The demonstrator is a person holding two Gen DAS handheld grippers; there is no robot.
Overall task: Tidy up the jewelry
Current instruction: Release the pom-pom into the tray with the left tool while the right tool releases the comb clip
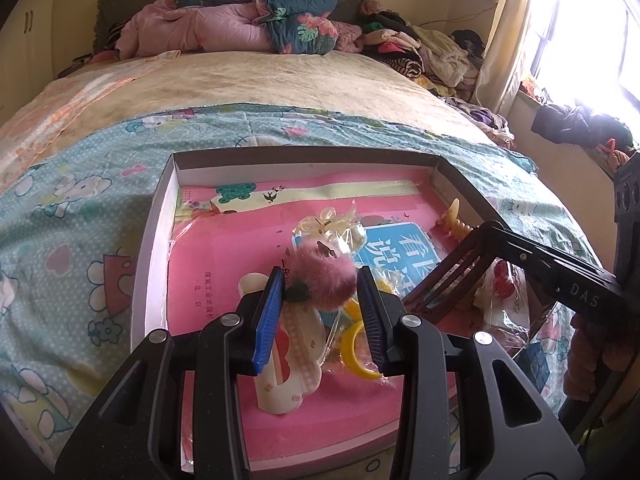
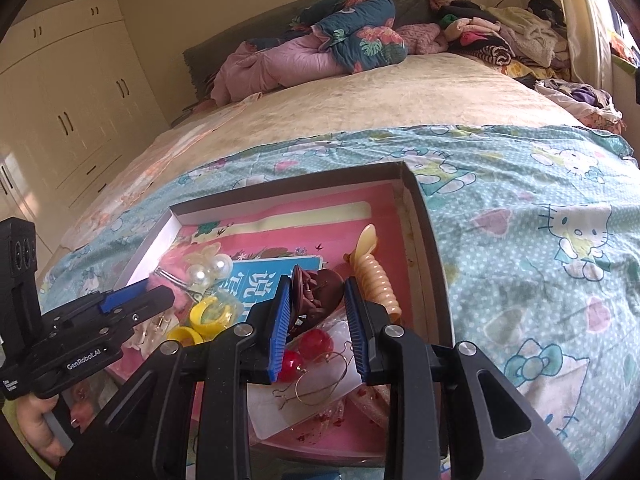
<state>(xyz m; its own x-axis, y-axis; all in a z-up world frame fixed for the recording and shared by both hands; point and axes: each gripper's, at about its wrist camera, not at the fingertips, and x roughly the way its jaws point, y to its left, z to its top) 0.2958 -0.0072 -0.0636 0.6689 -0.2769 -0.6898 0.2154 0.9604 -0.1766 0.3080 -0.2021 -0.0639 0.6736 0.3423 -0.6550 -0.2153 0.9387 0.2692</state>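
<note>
A shallow cardboard box (image 1: pixel 154 236) with a pink book as its floor lies on the bed and holds hair clips and earrings. My left gripper (image 1: pixel 320 282) is shut on a fluffy pink pom-pom hair clip (image 1: pixel 326 276) over the box. A cream clip (image 1: pixel 288 356) and a yellow ring (image 1: pixel 356 350) lie below it. My right gripper (image 2: pixel 316 292) is shut on a brown claw clip (image 2: pixel 314 288), seen as a dark comb in the left wrist view (image 1: pixel 452 276). Red ball earrings (image 2: pixel 316 342) on gold hoops and a beige spiral clip (image 2: pixel 374 272) lie under it.
Pearl earrings (image 2: pixel 208 270) and yellow rings (image 2: pixel 210 314) sit in clear bags in the box (image 2: pixel 424 216). The box rests on a Hello Kitty sheet (image 2: pixel 540 240). Folded quilts (image 1: pixel 240 24) and a clothes pile (image 1: pixel 432 52) lie at the bed's far end. A wardrobe (image 2: pixel 68 112) stands left.
</note>
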